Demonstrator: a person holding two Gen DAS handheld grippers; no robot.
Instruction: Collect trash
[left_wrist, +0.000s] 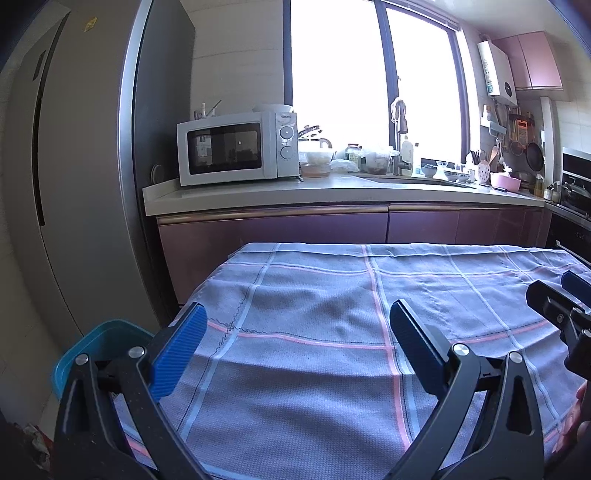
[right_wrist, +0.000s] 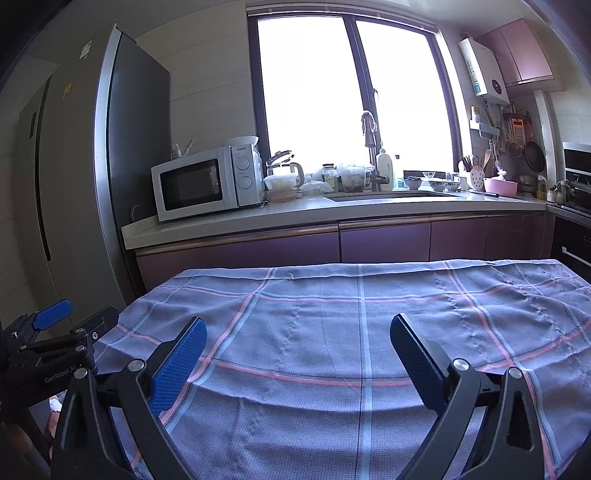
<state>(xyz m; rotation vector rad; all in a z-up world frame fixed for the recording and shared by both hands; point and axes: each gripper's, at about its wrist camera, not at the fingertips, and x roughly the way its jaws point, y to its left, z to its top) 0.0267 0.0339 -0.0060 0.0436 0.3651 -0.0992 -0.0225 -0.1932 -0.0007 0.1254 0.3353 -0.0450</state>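
My left gripper (left_wrist: 297, 325) is open and empty, held over the near edge of a table covered with a blue and pink checked cloth (left_wrist: 332, 295). My right gripper (right_wrist: 297, 339) is open and empty too, over the same cloth (right_wrist: 351, 314). Each gripper shows at the edge of the other's view: the right one (left_wrist: 565, 295) at the far right, the left one (right_wrist: 74, 317) at the far left. A teal bin (left_wrist: 96, 343) stands on the floor by the table's left corner. I see no trash on the cloth.
A tall grey fridge (left_wrist: 74, 166) stands at the left. Behind the table runs a counter (left_wrist: 332, 192) with a white microwave (left_wrist: 236, 147), containers, a sink and utensils. An oven (right_wrist: 572, 229) is at the right. Crumpled stuff lies on the floor (left_wrist: 37, 439).
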